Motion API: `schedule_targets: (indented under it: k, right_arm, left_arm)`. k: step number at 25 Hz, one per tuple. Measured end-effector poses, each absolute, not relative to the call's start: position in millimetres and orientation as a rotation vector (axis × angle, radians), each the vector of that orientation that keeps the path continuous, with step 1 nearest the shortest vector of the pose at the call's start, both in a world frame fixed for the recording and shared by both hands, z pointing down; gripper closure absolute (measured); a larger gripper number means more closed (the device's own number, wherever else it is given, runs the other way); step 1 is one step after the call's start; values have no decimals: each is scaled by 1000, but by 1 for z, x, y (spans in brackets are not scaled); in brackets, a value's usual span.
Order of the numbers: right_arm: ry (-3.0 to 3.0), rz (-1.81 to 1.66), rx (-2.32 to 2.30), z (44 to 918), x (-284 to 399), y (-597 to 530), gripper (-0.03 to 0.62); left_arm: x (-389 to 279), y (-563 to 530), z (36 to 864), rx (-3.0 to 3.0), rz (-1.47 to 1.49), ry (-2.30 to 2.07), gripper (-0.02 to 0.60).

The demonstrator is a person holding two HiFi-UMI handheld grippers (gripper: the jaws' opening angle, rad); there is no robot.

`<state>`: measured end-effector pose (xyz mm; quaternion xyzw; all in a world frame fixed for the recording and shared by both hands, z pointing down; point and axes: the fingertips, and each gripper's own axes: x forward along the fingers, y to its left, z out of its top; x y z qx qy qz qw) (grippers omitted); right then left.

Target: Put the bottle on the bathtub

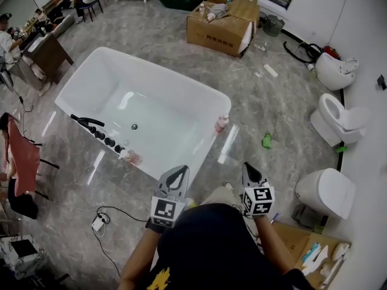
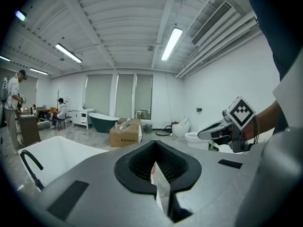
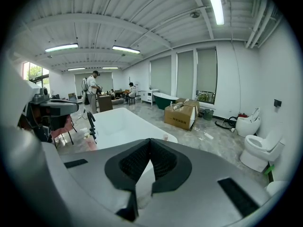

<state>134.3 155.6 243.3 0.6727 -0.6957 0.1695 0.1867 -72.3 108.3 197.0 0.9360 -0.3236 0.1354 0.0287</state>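
From where I stand the job looks done: the bottle (image 1: 222, 123) sits on the tub (image 1: 163, 72) rim's corner, well ahead of both grippers and between their lines. It stands upright, long axis vertical, cap up. The left gripper (image 1: 176, 175) and right gripper (image 1: 250, 173) are both closed on nothing.

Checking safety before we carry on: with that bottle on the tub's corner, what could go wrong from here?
The pinkish bottle stands at the corner of the bathtub rim; a nudge could tip it onto the floor or into the tub. A corded power strip lies on the floor near the left tool, a possible trip hazard. That tool and the right tool are both shut, so either would have to open before any grasp.
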Motion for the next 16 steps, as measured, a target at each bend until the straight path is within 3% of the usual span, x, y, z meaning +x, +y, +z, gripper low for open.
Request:
schedule_targets:
  k: [16]
  right_arm:
    - [-1974, 529, 1866, 249, 105, 169, 593]
  left_arm:
    - [-118, 120, 209, 2714, 372, -1104, 565]
